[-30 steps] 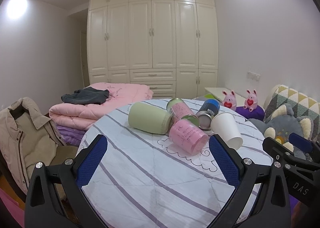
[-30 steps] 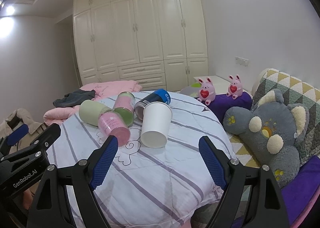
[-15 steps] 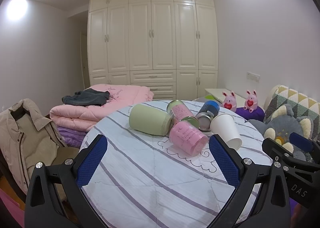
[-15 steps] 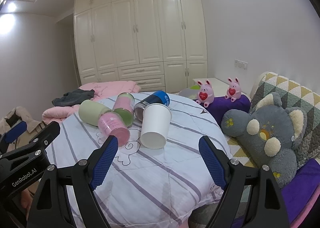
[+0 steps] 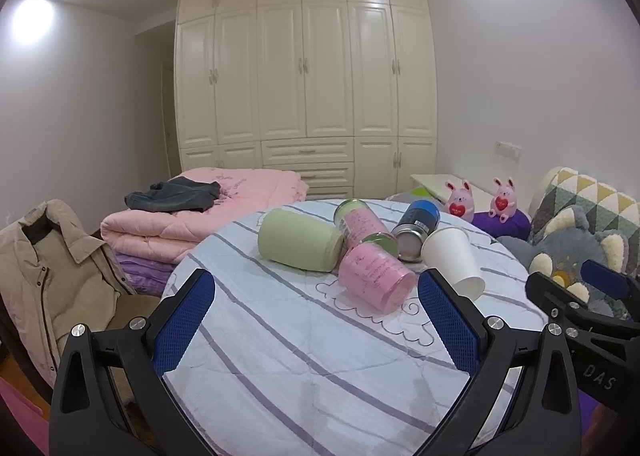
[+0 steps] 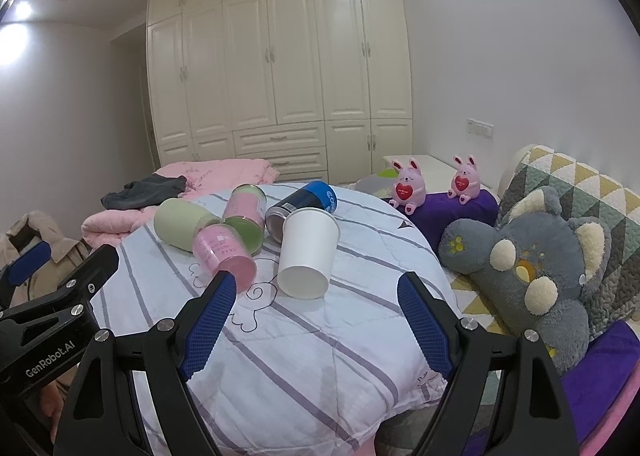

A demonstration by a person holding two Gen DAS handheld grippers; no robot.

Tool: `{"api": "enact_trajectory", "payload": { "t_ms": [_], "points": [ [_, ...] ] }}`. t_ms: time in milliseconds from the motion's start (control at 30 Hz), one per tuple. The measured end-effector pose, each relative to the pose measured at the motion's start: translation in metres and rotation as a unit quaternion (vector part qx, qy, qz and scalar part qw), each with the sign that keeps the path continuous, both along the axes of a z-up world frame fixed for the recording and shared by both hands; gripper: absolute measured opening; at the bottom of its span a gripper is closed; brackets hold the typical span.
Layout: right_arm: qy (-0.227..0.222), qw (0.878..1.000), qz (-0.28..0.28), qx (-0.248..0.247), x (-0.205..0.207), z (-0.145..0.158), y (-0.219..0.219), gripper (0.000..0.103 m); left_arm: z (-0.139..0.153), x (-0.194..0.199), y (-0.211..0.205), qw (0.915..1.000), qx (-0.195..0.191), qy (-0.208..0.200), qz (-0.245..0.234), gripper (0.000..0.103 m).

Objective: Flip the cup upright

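Striped quilted tabletop (image 6: 320,356) — toppled tapered paper cup (image 6: 306,252)

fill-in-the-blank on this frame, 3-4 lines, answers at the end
1. The white paper cup lies on its ____ on the striped table cover.
2. The left gripper and right gripper are both ____, holding nothing.
3. The can behind the white paper cup has a ____ body.
4. The two small bunny toys each hold a red ____.

Answers: side; open; blue; heart
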State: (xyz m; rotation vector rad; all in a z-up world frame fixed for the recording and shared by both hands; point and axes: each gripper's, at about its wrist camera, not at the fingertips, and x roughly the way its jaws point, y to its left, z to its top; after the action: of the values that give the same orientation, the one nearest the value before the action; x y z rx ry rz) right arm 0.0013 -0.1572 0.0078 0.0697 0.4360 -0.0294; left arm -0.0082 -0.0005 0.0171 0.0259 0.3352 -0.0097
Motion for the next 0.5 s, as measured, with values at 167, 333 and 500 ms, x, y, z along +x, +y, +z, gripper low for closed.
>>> {"api": "enact_trajectory", "payload": {
  "t_ms": [167, 333, 500],
  "points": [
    [0.006, 1.0, 0.004, -0.01, 0.007, 0.002, 0.002, 0.084, 0.001, 0.007, 0.0, 1.0, 0.006, 0.004, 0.006, 0.103],
    [0.018, 1.0, 0.015, -0.012, 0.019, 0.004, 0.004, 0.084, 0.003, 0.021, 0.004, 0.9997, -0.001, 0.019, 0.013, 0.103],
    [0.036, 0.998, 0.047, -0.03, 0.035, 0.007, 0.013, 0.084, 0.002, 0.036, 0.01, 0.9988, -0.003, 0.041, 0.025, 0.103]
  ]
}}
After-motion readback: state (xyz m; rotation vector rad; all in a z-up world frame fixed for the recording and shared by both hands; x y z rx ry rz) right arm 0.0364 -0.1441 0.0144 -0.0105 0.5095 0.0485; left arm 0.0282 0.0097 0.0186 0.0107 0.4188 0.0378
